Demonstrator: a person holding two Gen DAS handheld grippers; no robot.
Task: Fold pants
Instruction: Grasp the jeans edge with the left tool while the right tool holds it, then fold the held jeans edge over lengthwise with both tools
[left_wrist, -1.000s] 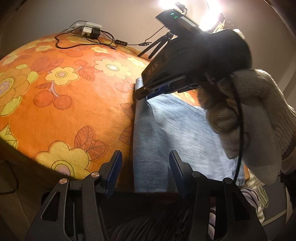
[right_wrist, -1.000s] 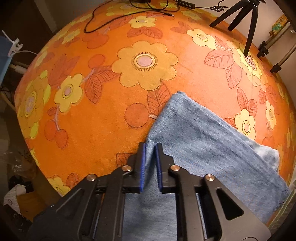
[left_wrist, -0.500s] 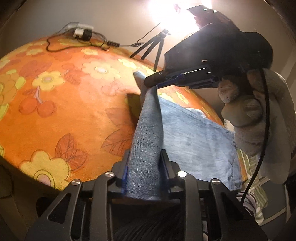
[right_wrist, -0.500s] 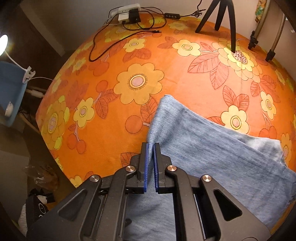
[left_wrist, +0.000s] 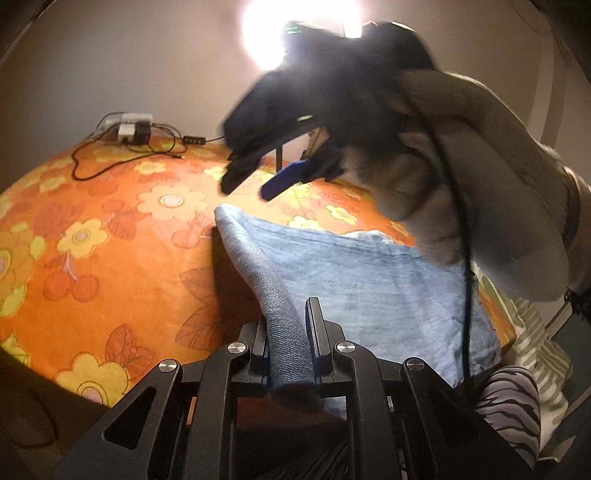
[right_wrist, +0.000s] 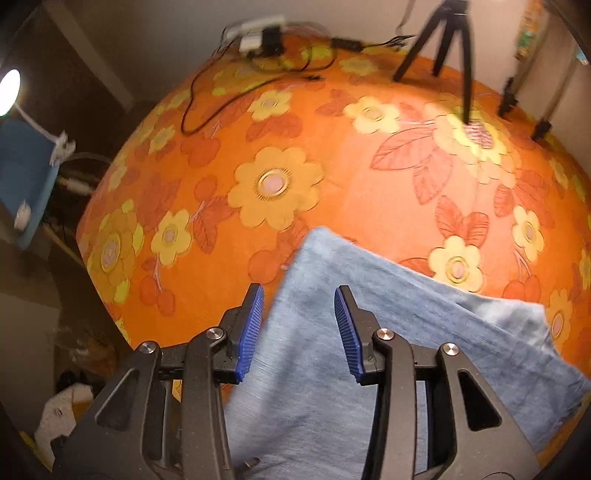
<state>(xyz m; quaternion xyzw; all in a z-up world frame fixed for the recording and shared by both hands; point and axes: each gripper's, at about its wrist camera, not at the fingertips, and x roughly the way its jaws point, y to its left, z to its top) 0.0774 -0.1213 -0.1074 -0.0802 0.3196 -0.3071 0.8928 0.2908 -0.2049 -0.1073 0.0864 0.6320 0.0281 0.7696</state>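
Right gripper (right_wrist: 299, 328) jaws now apart, left gripper (left_wrist: 286, 345) still pinching pants (left_wrist: 369, 288)

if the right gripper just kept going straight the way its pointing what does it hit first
Most likely the pants. The right gripper is open, and the blue denim lies directly between and ahead of its fingers. Past the denim's far corner comes the orange floral cloth. How far above the fabric it is can't be told.

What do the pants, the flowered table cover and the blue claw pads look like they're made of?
Pants: likely light-wash denim, matte, with a fine weave showing on the pinched fold.
Table cover: probably a soft, slightly fuzzy printed fabric, no shine.
Right claw pads: ribbed blue rubber or soft plastic, judging by the ridges.
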